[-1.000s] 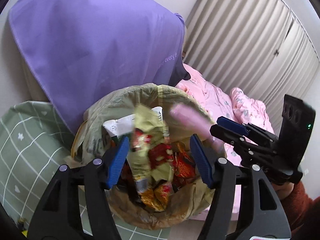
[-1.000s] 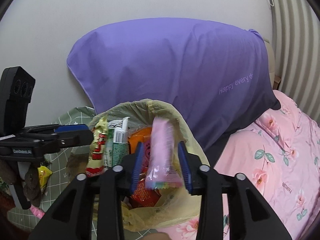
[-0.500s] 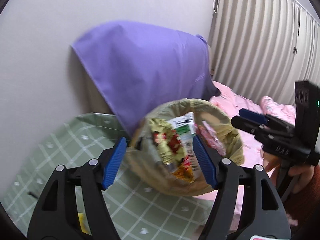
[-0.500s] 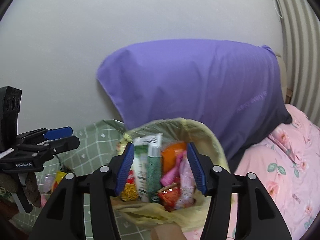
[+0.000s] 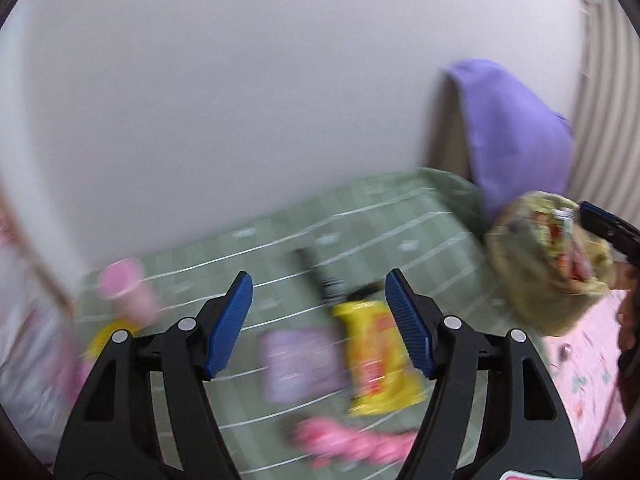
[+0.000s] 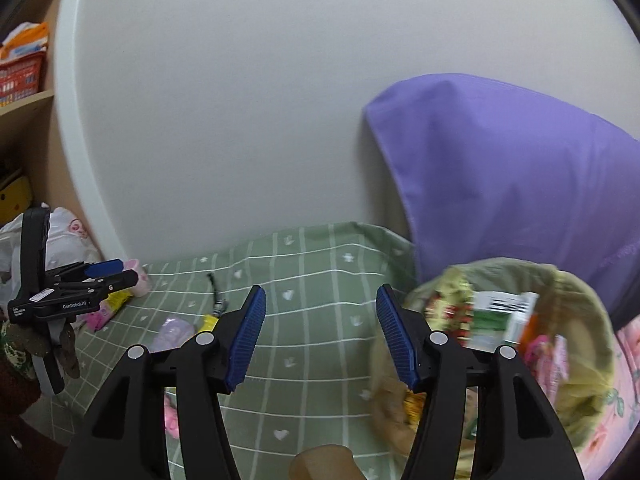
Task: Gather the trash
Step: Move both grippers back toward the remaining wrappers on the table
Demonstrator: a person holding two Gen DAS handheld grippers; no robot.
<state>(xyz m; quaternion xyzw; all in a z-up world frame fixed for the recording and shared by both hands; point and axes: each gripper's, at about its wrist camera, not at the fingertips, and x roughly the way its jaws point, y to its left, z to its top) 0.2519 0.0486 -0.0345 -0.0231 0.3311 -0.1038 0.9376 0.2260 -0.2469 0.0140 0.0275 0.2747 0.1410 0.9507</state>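
**Litter on the green bedspread, bin bag at its right edge**

A plain white wall (image 6: 224, 100) backs a bed covered by a green checked bedspread (image 6: 320, 280), which runs up to the wall at the rear. A purple pillow (image 6: 500, 168) stands against the wall at the right, and a pink floral quilt (image 5: 588, 376) borders the spread on the near right. The middle of the spread lies bare, leaving open room between the litter on the left and the trash bag (image 6: 580, 360) on the right, which is stuffed with wrappers.

The left-wrist view is blurred. Loose on the spread it shows one yellow packet (image 5: 376, 356), one pale purple packet (image 5: 296, 360), one pink wrapper (image 5: 348, 440), one pink cup (image 5: 124, 292) and one dark strap (image 5: 320, 276).

The left tool (image 5: 320, 320) is released, nothing between its blue pads, hovering above the yellow packet. The right tool (image 6: 320, 336) is likewise released and empty, just left of the bag.
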